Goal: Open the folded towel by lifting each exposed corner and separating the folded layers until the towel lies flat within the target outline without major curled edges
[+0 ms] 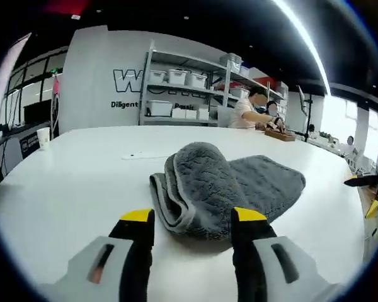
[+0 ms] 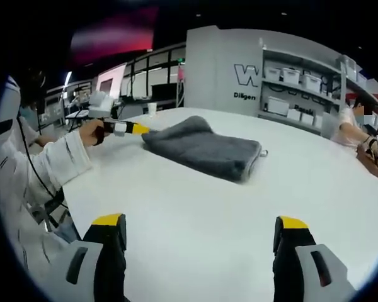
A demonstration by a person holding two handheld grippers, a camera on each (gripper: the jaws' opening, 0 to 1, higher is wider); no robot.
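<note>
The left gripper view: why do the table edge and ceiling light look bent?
Fisheye distortion: in the left gripper view the table edge and ceiling light strip curve; in the right gripper view the towel stays sharp, softly shadowed.

The folded towel (image 1: 223,189) lies on the table (image 1: 69,182), well in from every edge. In the left gripper view, the left gripper (image 1: 194,221) sits just before the towel's near fold, jaws spread. A paper cup (image 1: 43,138) stands far left of the towel near the table's edge. Storage shelves (image 1: 189,88) stand behind the towel, beyond the table. In the right gripper view, the right gripper (image 2: 201,229) hangs well before the towel, jaws wide apart.
</note>
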